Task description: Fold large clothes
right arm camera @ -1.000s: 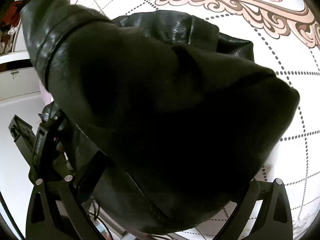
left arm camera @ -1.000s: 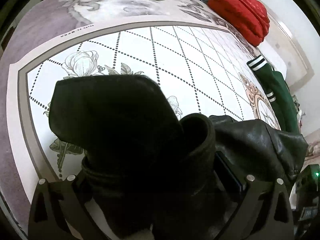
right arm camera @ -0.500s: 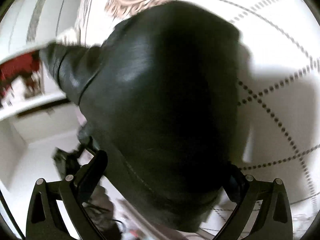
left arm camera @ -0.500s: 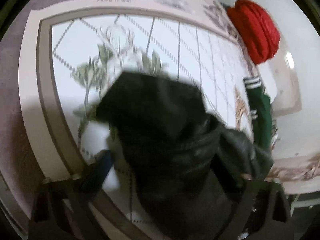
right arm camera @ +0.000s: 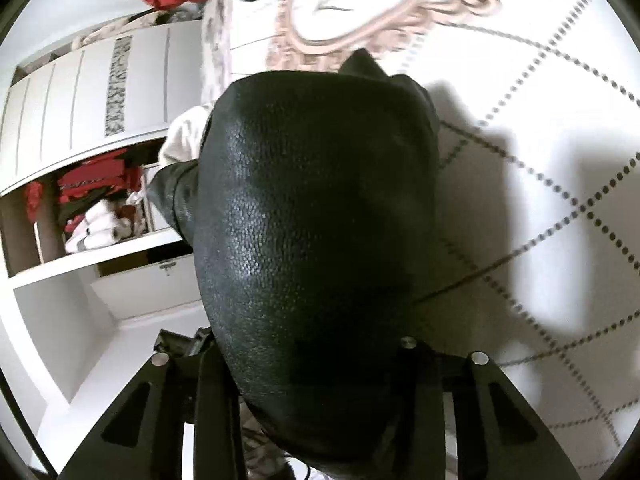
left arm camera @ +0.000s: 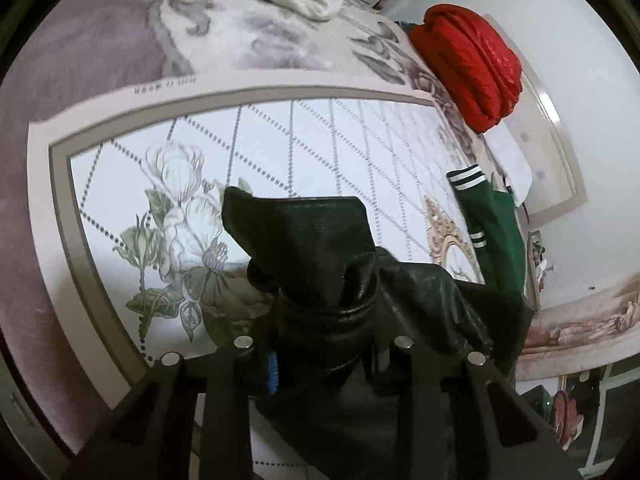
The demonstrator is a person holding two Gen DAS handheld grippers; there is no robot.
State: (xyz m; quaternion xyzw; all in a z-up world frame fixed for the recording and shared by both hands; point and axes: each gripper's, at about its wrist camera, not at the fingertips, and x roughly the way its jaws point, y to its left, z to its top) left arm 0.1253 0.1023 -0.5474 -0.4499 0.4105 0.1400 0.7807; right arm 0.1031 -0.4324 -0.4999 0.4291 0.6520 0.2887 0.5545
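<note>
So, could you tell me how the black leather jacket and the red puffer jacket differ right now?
The black leather jacket is pebbled and matte; the red puffer jacket is shiny and quilted. The black one hangs gripped by the left gripper and right gripper; the red one lies bundled, untouched, at the bed's far edge. Both are bulky outerwear.

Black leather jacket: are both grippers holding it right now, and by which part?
Yes. The left gripper is shut on the black leather jacket at a banded, cuff-like edge. The right gripper also clamps it, but the bulging leather hides which part.
</note>
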